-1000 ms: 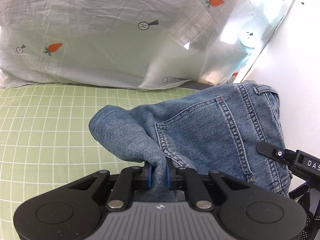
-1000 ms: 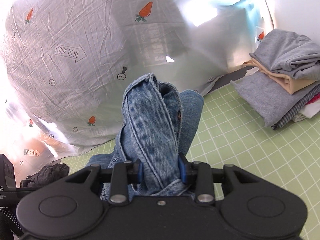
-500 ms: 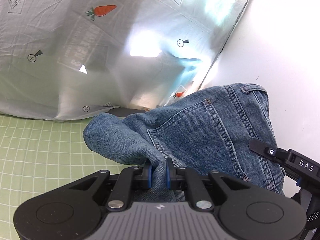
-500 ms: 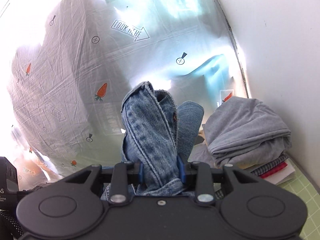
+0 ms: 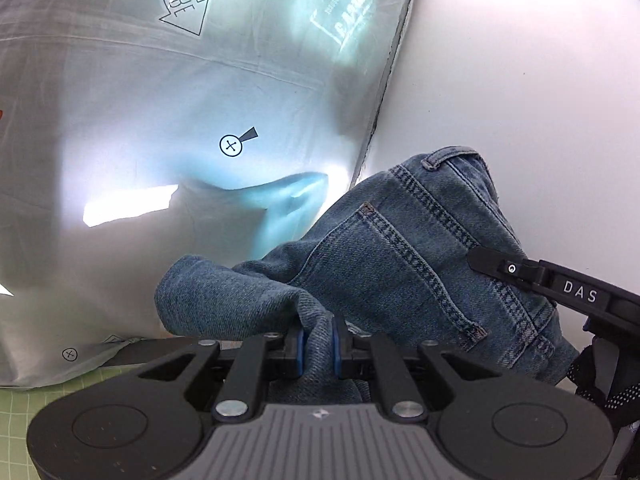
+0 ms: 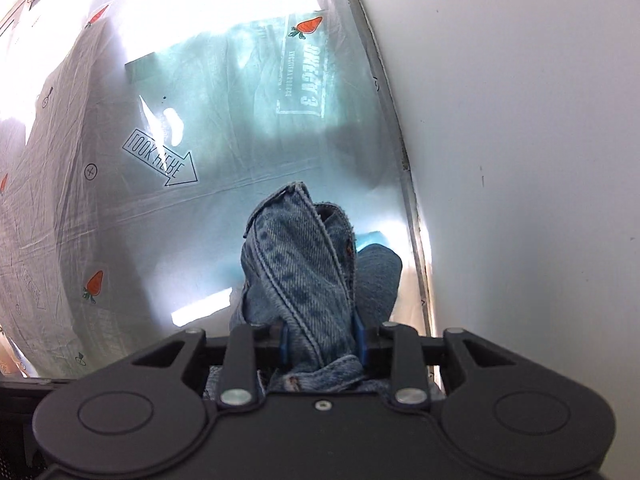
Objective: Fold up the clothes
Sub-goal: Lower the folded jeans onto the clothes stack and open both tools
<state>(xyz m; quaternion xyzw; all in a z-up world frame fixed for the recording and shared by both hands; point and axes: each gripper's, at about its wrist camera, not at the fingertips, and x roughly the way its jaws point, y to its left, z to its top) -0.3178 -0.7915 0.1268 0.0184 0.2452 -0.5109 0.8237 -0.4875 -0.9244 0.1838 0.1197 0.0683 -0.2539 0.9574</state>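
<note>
Blue denim jeans point(image 5: 400, 264) hang in the air, held by both grippers. My left gripper point(image 5: 316, 346) is shut on a fold of the denim near the back pocket. My right gripper point(image 6: 322, 344) is shut on a thick bunch of the jeans' waistband point(image 6: 296, 264), which stands up between the fingers. The right gripper's black body point(image 5: 580, 292) shows at the right edge of the left wrist view, beside the jeans. The rest of the jeans hangs below, hidden.
A translucent sheet point(image 5: 160, 120) printed with carrots and arrows covers the window behind; it also shows in the right wrist view point(image 6: 160, 160). A white wall point(image 6: 520, 160) is to the right. A strip of the green grid mat point(image 5: 24, 404) shows at lower left.
Both grippers have lifted and tilted upward with the jeans. The green mat and the pile of folded clothes have dropped out of view; sheet and wall now fill the frames.
</note>
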